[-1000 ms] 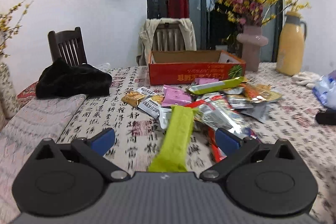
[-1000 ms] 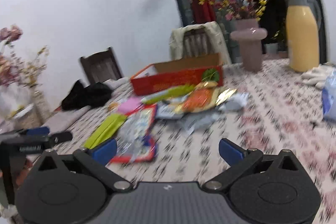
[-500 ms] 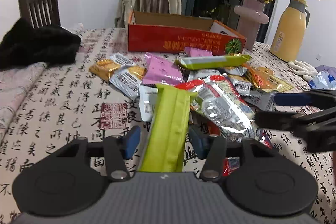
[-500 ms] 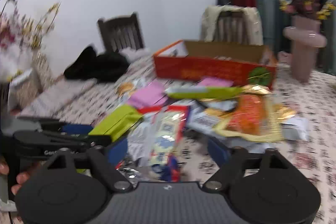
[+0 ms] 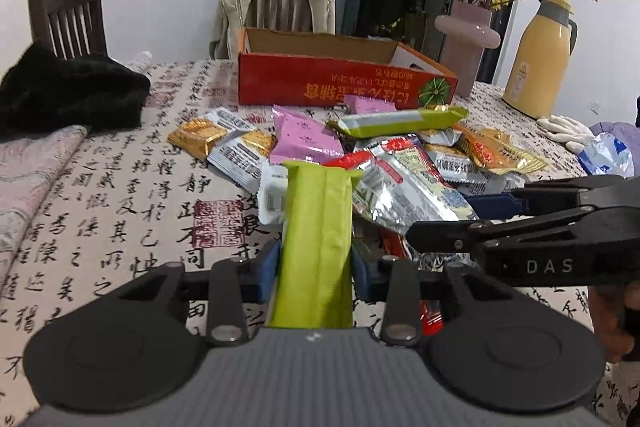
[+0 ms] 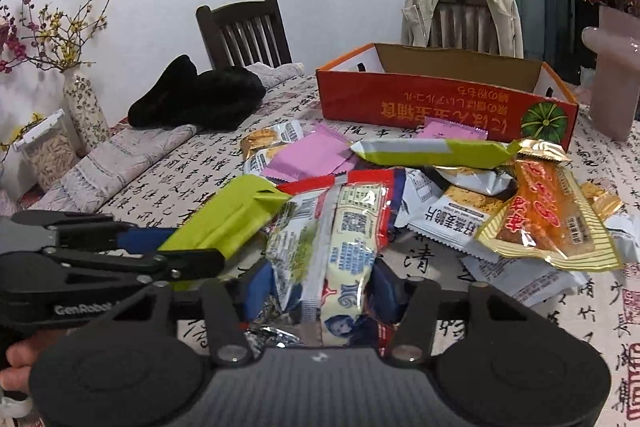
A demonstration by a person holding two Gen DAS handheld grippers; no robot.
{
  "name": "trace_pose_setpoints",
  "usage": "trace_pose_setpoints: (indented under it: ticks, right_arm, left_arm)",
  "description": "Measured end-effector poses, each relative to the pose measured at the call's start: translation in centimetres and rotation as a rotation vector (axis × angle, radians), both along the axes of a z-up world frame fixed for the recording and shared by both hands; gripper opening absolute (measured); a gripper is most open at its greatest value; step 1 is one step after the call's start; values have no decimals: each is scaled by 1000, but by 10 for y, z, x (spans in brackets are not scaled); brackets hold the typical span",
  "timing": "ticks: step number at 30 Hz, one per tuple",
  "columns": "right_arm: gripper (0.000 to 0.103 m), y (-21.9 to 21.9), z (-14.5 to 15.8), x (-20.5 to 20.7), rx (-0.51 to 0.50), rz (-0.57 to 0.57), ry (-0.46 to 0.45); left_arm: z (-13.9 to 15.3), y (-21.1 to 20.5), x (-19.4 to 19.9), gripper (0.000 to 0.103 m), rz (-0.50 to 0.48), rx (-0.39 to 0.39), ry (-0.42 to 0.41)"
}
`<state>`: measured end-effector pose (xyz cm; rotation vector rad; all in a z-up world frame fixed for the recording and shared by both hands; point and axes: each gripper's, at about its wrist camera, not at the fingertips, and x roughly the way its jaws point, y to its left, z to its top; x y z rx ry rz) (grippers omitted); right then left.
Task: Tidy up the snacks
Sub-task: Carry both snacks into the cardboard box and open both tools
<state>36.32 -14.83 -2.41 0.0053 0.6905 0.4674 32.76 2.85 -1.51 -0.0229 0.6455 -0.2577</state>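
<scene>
Both claws are closing on near-edge snacks — left gripper (image 5: 313,269) pinching the long lime-green foil packet (image 5: 318,243), right gripper (image 6: 320,291) the red-edged silver biscuit bag (image 6: 336,227) — so squeeze gently, lift straight toward the far red cardboard box (image 5: 340,83)

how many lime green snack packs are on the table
2. One green pack lies at the near edge of the pile, between the closing left gripper jaws. The other green-and-silver pack lies across the pile's far side, before the red box. More may be buried.
</scene>
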Motion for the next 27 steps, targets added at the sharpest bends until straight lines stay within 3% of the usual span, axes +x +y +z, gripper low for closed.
trace_pose_setpoints:
  ticks: [2,3,6,11,13,15,20,23,25,26,27]
  right_arm:
    - [41,-5,3,-7,12,-4,-4]
    - [24,-8,4,-12,17,-9,-6]
    - [10,-23,9,-28,42,-25,-11]
    - [8,-47,14,-56,73,-73,-20]
    - [20,-51,16,-64,118,-86,-25]
    - [70,-45,18,-65,155,-78,-25]
    - [72,3,15,-55,54,-63,-56]
    - [73,30,4,-37,-75,-102,-34]
    - [68,36,-6,-29,-121,-128,-15]
    - [59,34,-9,-29,-115,-129,-6]
    - [58,30,-8,-31,-104,-130,-11]
  left_arm:
    - [6,1,-9,38,13,-4,-17]
    - [9,2,-14,38,20,-7,-21]
    - [16,0,-33,38,40,-5,-40]
    - [24,-2,-60,38,82,-18,-60]
    - [27,2,-68,38,116,-17,-71]
    - [27,7,-73,38,145,-8,-77]
    - [28,19,-80,38,194,15,-84]
    - [27,24,-79,38,207,13,-84]
    - [27,25,-79,38,205,7,-86]
    - [28,25,-80,38,198,3,-91]
    - [29,24,-81,38,188,2,-96]
